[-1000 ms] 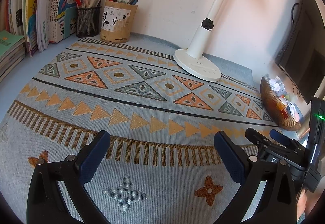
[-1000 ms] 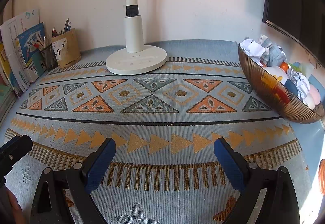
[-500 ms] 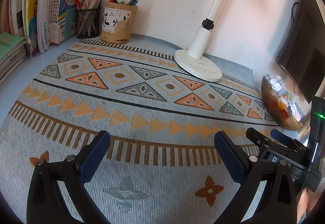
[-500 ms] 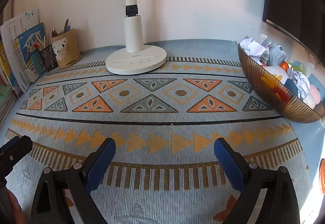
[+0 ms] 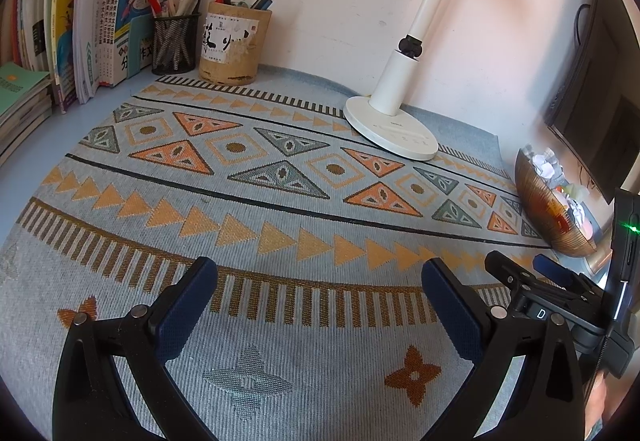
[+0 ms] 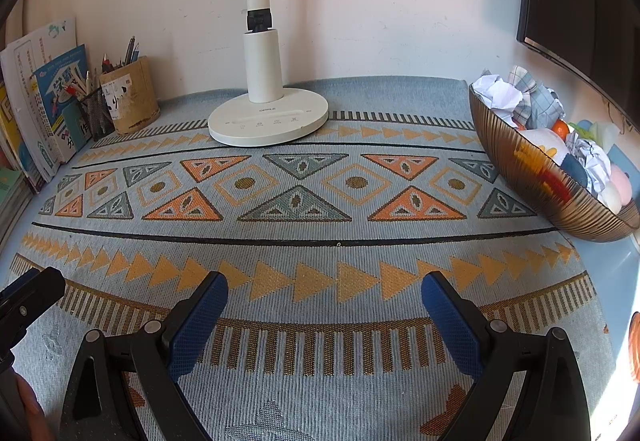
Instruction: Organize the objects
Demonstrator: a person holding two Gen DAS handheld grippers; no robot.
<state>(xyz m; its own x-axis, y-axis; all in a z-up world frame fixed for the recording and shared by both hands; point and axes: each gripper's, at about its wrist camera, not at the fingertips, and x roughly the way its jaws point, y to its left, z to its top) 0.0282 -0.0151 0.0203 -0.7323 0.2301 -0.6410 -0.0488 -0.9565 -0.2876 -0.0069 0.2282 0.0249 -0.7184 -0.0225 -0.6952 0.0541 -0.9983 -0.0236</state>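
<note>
Left gripper (image 5: 318, 299): I see it spread wide, nothing held, above the patterned mat (image 5: 280, 177). Right gripper (image 6: 324, 305): likewise wide and bare. Brown bowl (image 6: 532, 177), far right on the mat's edge, heaped with crumpled paper and small items. White lamp base (image 6: 268, 119), far centre. Pen holders (image 5: 234, 41), far left beside books (image 5: 80, 25).

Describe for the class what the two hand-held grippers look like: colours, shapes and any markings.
Both the left gripper and the right gripper have black angular frames with silver rivets and two fingers faced with dark blue textured pads. Seen from the left camera, the right gripper's body carries a white letter D and a green light.
</note>
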